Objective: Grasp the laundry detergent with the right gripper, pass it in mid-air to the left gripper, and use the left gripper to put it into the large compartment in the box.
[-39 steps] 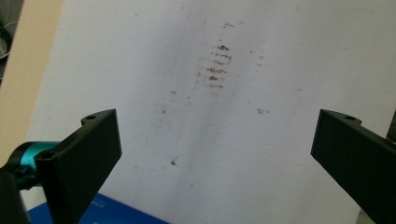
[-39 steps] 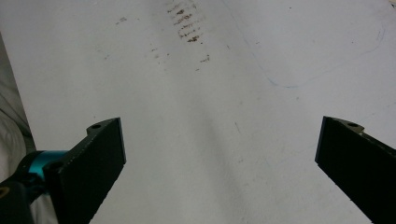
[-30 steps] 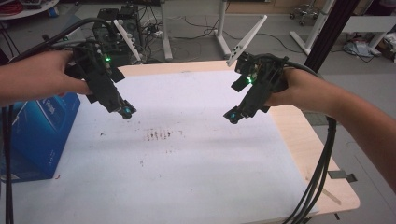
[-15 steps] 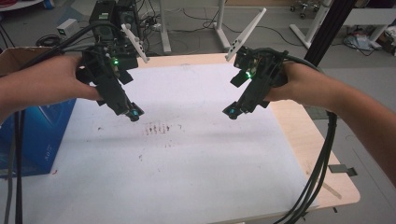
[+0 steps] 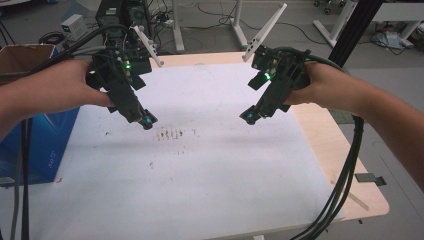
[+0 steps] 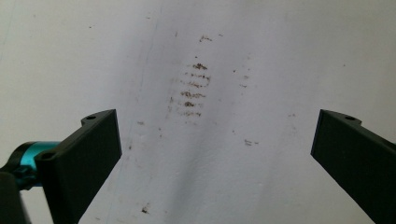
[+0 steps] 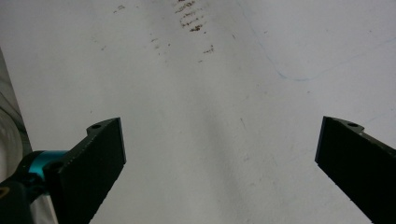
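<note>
While both grippers are held above the table, the left gripper (image 5: 145,121) and the right gripper (image 5: 248,116) are carried with jaws spread wide and empty. The nearest thing is the white sheet (image 5: 210,165), laid flat across the table (image 5: 325,145) beneath them. It is judged thin, light and limp; a free edge should be pinched.

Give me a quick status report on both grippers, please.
Left gripper open, empty, above the white sheet. Right gripper open, empty, also aloft. Brown smudges between them; nothing in the way.
</note>
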`<state>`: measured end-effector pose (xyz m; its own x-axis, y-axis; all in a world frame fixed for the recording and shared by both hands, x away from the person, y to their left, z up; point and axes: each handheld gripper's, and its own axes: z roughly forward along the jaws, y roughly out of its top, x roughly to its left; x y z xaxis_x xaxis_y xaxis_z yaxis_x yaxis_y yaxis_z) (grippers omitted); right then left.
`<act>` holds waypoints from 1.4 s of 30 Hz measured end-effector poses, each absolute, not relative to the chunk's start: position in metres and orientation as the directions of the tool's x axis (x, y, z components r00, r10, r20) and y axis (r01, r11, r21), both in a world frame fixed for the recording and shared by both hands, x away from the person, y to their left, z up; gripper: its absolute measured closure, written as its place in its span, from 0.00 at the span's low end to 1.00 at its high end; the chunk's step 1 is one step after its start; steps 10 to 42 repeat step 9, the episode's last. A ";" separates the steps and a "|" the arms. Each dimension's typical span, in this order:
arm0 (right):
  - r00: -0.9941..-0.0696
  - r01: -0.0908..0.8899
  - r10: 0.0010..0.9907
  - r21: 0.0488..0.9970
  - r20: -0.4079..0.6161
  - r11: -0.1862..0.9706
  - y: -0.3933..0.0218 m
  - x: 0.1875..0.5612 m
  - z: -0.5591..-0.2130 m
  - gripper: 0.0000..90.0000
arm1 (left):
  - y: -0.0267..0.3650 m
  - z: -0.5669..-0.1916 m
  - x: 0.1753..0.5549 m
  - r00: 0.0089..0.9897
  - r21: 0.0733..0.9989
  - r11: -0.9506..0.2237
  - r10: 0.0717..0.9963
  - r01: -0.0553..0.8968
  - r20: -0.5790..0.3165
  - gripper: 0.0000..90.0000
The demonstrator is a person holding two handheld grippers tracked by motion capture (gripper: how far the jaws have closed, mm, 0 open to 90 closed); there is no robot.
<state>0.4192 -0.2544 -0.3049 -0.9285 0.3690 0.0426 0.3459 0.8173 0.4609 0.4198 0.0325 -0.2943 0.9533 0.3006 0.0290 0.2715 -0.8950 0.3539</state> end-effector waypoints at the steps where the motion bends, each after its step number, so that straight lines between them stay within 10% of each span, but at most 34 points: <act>1: -0.927 0.351 0.373 0.458 0.044 0.817 -0.254 0.419 -0.305 0.01 | 0.032 -0.295 0.420 0.953 0.356 -0.894 0.301 0.271 0.029 0.02; 42: -0.926 0.352 0.376 0.464 0.043 0.813 -0.254 0.418 -0.305 0.01 | 0.033 -0.295 0.421 0.954 0.357 -0.894 0.299 0.272 0.020 0.02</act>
